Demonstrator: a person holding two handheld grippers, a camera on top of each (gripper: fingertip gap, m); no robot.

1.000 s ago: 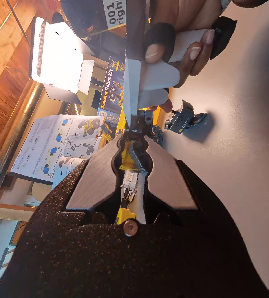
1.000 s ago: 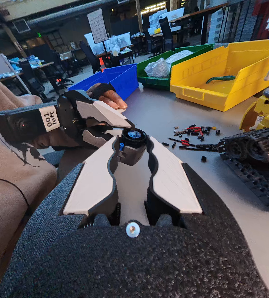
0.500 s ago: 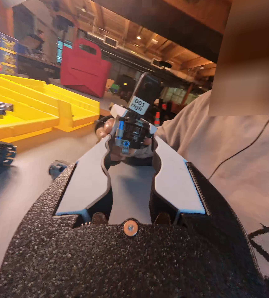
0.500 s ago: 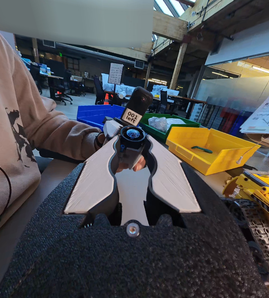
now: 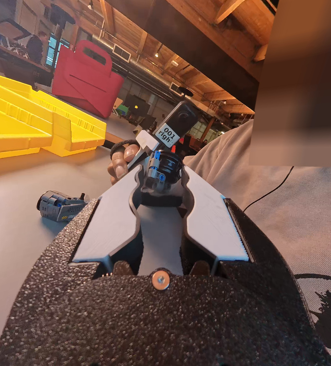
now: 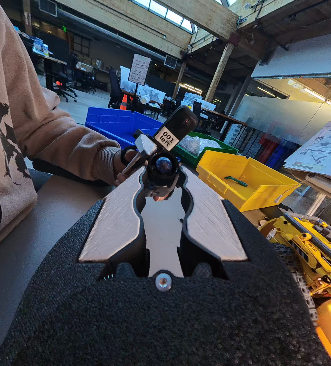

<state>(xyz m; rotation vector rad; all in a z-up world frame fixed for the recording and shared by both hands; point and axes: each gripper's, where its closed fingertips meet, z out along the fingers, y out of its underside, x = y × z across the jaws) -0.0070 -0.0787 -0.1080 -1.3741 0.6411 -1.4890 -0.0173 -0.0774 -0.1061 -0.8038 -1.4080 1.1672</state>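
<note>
A: Tongs first, how do they stand?

B: Left tongs [image 5: 160, 171] and right tongs [image 6: 162, 176] meet nose to nose above the grey bench [image 5: 18, 237]. Each pair is closed on the same small grey brick assembly with a round black end and blue pins [image 5: 157, 174]. It hangs between them, clear of the bench.

A: And around them, biggest down?

B: Stacked yellow plastic bins [image 5: 22, 126] lie beyond the left tongs, with a red felt bag [image 5: 85, 79] behind. A yellow tracked brick-built vehicle [image 6: 309, 249] stands just beside the right tongs. A dark grey brick module [image 5: 61, 206] lies on its side on the bench near the left tongs, touching nothing.

A: Which end faces which?

B: The round black end faces the right wrist view, and the side with the blue pins faces the left one.
</note>
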